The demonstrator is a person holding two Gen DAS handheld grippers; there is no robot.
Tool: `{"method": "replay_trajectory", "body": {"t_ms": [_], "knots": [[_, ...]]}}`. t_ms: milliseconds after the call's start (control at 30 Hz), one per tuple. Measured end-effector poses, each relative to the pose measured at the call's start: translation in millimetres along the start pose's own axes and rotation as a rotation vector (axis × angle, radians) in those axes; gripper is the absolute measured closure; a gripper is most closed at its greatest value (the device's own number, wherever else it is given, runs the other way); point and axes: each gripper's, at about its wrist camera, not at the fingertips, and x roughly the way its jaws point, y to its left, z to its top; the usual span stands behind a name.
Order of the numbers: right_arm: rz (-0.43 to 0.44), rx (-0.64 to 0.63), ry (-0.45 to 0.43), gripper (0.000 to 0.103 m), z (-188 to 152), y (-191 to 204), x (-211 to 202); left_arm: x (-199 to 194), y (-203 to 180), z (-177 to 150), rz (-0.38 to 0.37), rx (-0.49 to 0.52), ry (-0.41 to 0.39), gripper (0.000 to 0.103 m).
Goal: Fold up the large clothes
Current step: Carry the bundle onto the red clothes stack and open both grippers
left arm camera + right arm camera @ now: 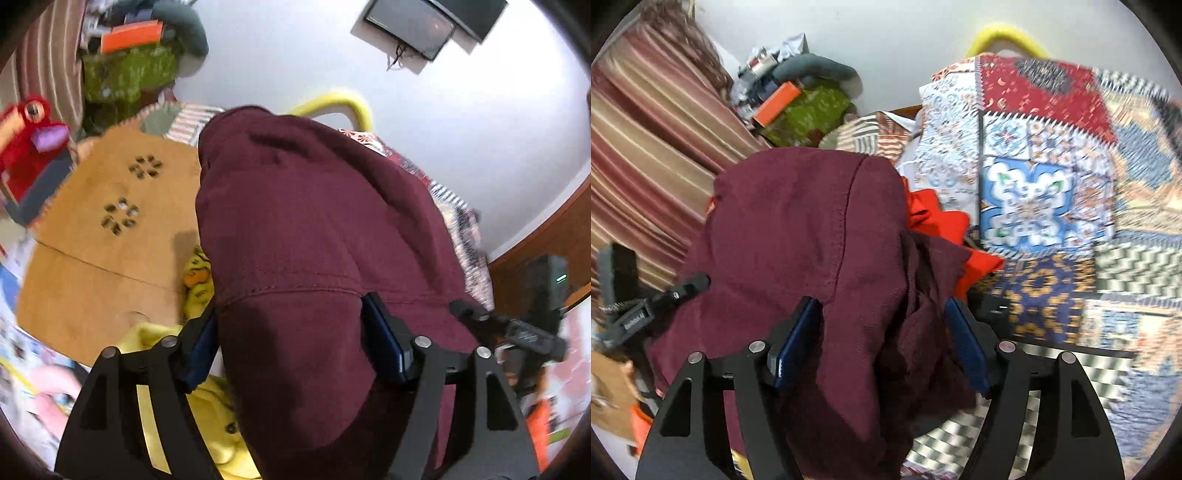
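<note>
bed w/ patchwork bedspread (pixel 1052 177) carries everything; in right wrist view it fills 12 to 5 o'clock, red, blue & checkered patches. maroon garment (pixel 798 229) sits at centre of that view, orange-red cloth (pixel 942 218) just beside it at 2 o'clock, touching the spread. in left wrist view tan cardboard sheet (pixel 110 236) w/ flower-shaped cutouts lies flat at 9 o'clock, yellow garment (pixel 207 406) at 7 o'clock overlapping its edge. red plush toy (pixel 26 147) at 10 o'clock, just past the cardboard. green patterned bundle (pixel 125 74) at 11 o'clock.
</note>
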Motion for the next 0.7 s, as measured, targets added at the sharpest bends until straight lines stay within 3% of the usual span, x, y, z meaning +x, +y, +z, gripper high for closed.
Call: {"method": "replay_trajectory", "body": {"t_ms": [167, 400, 600, 700], "knots": [[-0.068, -0.044, -0.068, 0.035, -4, 6, -35, -18, -22, -1, 0.124, 0.072, -0.037, 0.027], [-0.129, -0.206, -0.169, 0.035, -26, 36, -68, -77, -52, -24, 0.157, 0.172, -0.178, 0.027], [-0.118, -0.278, -0.311, 0.035, -61, 61, -114, -145, -93, -72, 0.21, 0.249, -0.338, 0.027], [-0.108, -0.308, -0.395, 0.035, -81, 76, -148, -178, -113, -96, 0.199, 0.27, -0.405, 0.027]]}}
